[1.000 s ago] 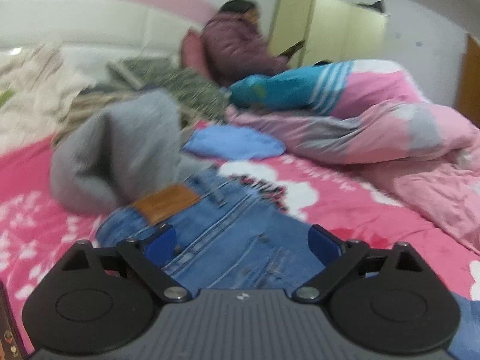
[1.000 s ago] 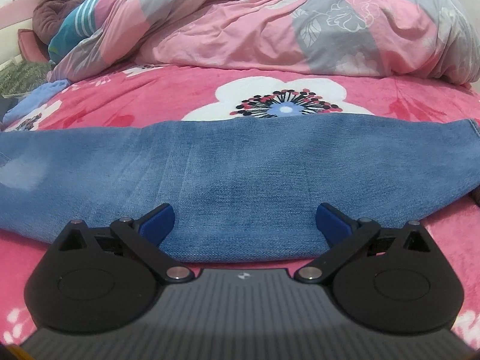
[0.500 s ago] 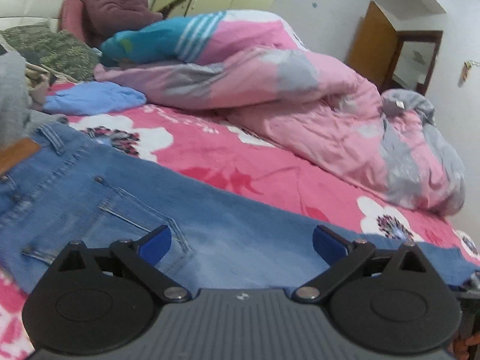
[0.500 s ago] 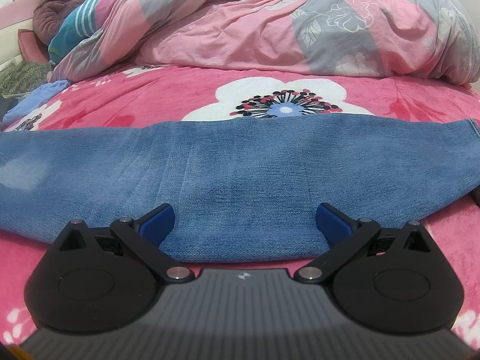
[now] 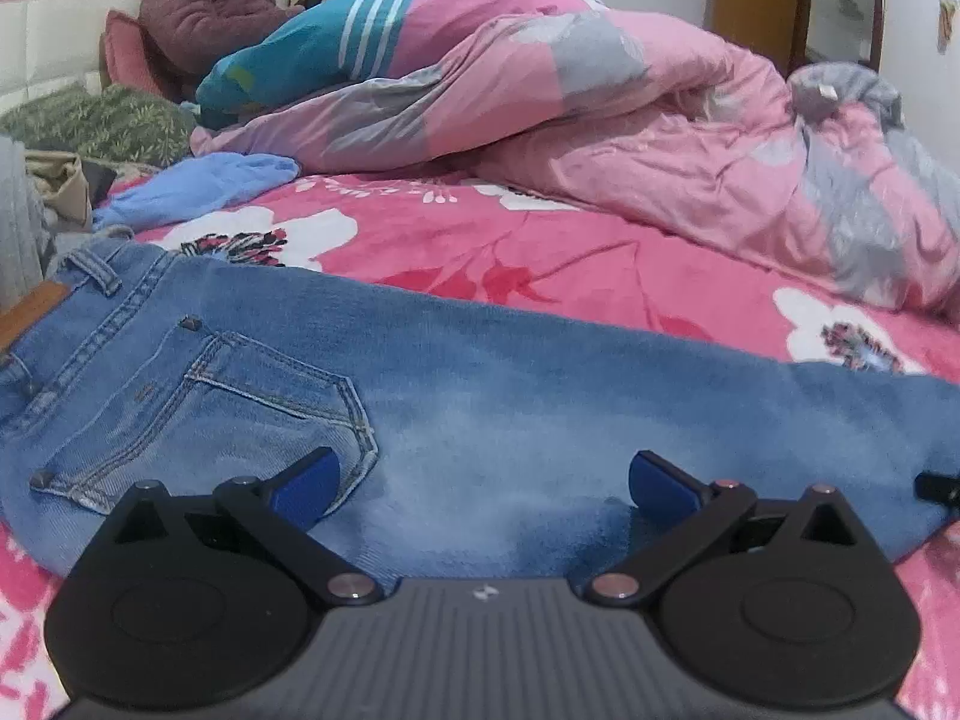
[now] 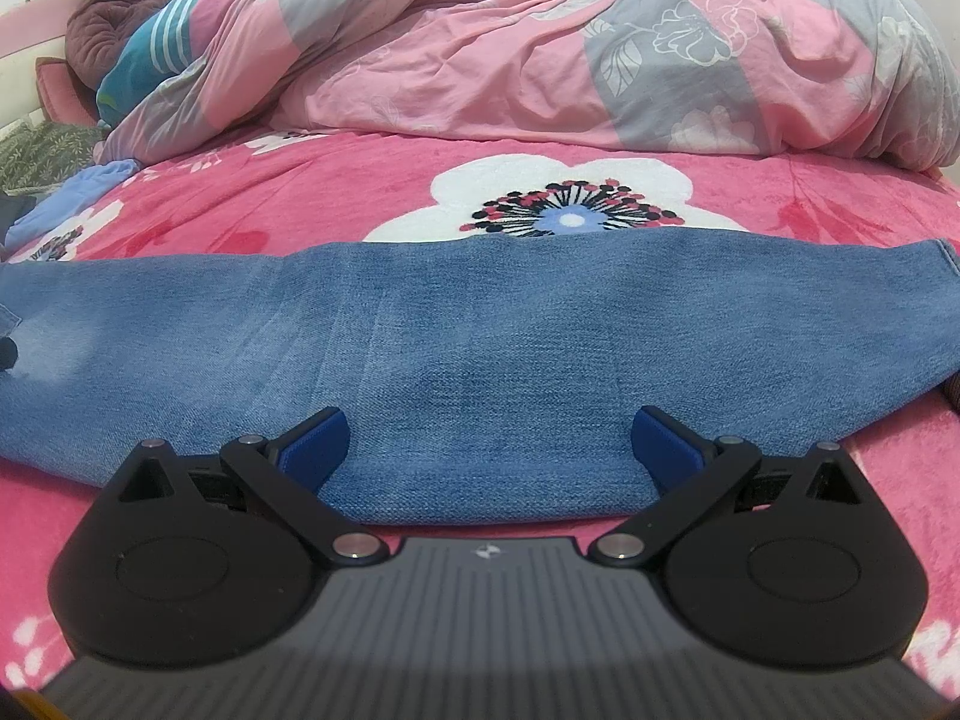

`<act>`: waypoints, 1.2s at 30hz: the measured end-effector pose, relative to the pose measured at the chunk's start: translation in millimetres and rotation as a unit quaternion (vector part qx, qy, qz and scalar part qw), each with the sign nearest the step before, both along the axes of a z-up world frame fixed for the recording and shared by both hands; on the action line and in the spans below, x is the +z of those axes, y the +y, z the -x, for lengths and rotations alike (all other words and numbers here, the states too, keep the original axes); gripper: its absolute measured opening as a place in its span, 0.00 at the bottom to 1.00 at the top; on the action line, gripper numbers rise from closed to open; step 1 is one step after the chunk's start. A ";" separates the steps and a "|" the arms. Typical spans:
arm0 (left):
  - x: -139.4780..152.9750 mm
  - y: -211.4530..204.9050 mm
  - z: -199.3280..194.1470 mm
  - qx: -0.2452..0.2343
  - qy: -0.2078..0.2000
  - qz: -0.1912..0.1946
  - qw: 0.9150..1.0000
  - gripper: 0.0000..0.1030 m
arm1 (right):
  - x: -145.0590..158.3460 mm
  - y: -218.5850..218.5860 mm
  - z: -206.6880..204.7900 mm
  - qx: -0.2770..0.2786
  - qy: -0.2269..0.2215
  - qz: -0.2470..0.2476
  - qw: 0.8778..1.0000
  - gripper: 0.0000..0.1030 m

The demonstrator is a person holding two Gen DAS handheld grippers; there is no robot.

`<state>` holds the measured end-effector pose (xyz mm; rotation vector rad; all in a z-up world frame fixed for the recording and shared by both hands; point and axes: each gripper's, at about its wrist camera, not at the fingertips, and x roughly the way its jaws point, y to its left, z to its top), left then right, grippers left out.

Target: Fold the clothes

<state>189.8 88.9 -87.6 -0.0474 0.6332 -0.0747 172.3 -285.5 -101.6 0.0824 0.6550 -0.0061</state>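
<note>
Both the left tongs (image 5: 483,483) and right tongs (image 6: 489,441) are spread, empty, low over the flat jeans (image 5: 540,378); next, probably pinch an edge to fold

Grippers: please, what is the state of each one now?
Left gripper: open, holding nothing, over the jeans.
Right gripper: open, holding nothing, over the jeans leg.

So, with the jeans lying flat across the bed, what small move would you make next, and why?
Probably lower the right tongs onto the hem end and close. Both tongs are open and empty, with the left tongs over the seat of the jeans, which lie unfolded.
</note>
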 end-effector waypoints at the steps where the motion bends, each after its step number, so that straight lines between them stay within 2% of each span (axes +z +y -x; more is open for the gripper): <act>1: -0.5 -2.6 -0.1 0.000 0.001 -0.009 1.000 1.00 | 0.0 0.0 0.0 0.000 0.000 0.000 1.000 0.99; 9: -4.9 -19.4 0.0 0.006 0.005 -0.066 0.998 1.00 | 0.4 0.2 0.1 0.000 0.000 0.001 1.000 0.99; 16: -6.9 -22.7 -0.1 0.010 0.003 -0.078 0.997 1.00 | 0.6 0.4 0.4 0.000 -0.001 0.001 1.000 0.99; 25: -8.0 -34.1 3.6 0.011 -0.010 -0.117 0.993 1.00 | -0.3 -0.5 0.5 -0.001 -0.004 0.000 1.000 0.99; 27: -2.8 -28.5 3.5 -0.005 -0.020 -0.092 0.996 1.00 | -0.3 -0.3 0.6 -0.001 -0.004 0.000 1.000 0.99; 30: 10.4 -17.1 4.4 -0.029 -0.044 0.021 0.998 1.00 | -0.6 -0.9 1.2 -0.001 -0.006 -0.001 1.000 0.99; 31: 12.7 -16.4 3.3 -0.043 -0.042 0.056 0.997 1.00 | -0.5 -1.0 1.3 -0.001 -0.006 -0.001 1.000 0.99; 33: 7.6 -24.1 -4.4 -0.070 -0.013 0.088 0.994 1.00 | -0.4 -1.0 1.4 -0.002 -0.006 -0.001 1.000 0.99; 34: 2.3 -31.8 -7.6 -0.071 -0.001 0.074 0.995 1.00 | -0.4 -1.0 1.4 -0.002 -0.006 -0.001 1.000 0.99; 36: -9.9 -50.4 -12.8 -0.063 0.018 0.021 0.998 1.00 | -0.3 -1.1 1.5 -0.002 -0.006 -0.001 1.000 0.99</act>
